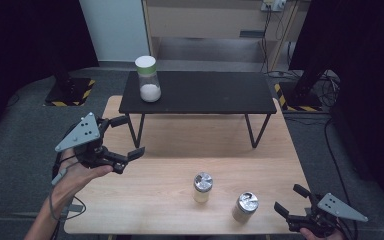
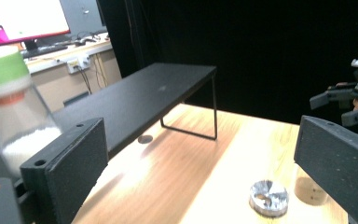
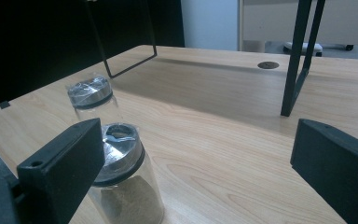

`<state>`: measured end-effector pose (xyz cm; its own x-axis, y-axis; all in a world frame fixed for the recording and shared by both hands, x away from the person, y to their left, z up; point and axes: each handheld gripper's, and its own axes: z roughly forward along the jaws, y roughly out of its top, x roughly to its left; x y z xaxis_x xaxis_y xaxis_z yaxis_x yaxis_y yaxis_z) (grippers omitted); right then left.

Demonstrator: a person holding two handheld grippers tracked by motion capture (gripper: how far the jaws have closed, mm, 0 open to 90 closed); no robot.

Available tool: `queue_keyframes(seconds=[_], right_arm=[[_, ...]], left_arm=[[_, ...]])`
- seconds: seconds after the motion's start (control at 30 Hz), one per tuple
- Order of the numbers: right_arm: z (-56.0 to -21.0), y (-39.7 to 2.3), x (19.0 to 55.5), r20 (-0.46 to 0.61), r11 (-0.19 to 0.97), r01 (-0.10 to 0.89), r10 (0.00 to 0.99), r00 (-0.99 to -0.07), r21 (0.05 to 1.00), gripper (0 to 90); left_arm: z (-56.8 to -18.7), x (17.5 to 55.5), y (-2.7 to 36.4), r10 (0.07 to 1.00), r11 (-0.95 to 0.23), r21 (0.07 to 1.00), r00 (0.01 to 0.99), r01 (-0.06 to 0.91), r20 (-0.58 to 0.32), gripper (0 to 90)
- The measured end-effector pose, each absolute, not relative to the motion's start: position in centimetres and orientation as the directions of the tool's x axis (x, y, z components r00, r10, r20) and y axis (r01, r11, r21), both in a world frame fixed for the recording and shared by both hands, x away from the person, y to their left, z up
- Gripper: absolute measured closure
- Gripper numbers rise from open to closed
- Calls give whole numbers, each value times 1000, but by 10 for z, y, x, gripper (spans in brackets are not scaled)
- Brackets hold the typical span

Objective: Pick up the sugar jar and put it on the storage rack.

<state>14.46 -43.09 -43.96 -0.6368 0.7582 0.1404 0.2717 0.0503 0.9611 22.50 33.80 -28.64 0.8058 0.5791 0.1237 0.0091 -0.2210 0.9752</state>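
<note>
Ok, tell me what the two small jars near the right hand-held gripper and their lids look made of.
Both small jars look like clear glass or plastic: the tan powder inside shows through. Their lids look like shiny metal or metallised plastic, judging by the bright silvery glare.

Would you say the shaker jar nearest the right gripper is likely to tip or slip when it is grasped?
The shaker jar looks tall and narrow, so a push near its shiny lid may tip it. Its clear smooth wall could be slippery. Powder fills only the bottom, so it is probably light, with a low, steadying weight.
</note>
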Motion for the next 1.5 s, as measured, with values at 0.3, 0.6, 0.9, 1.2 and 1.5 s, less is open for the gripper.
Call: queue_keyframes(seconds=[0.3,0.6,0.9,1.2,1.5], right_arm=[[-440,-431,145,138,53,270,758,-638,961,34],[-439,-430,145,136,55,270,758,-637,961,34],[-439,-430,145,131,60,268,759,-638,961,34],[-439,-429,145,130,62,269,758,-639,961,34],[-439,-429,145,127,64,267,758,-640,962,34]], left_arm=[[-322,214,351,606,-169,985,793,46,67,15],[-349,204,360,645,-160,983,764,91,34,14],[-376,193,369,680,-134,983,733,128,-2,12],[-401,182,376,717,-104,979,695,176,-49,12],[-426,175,379,736,-67,976,671,209,-93,12]])
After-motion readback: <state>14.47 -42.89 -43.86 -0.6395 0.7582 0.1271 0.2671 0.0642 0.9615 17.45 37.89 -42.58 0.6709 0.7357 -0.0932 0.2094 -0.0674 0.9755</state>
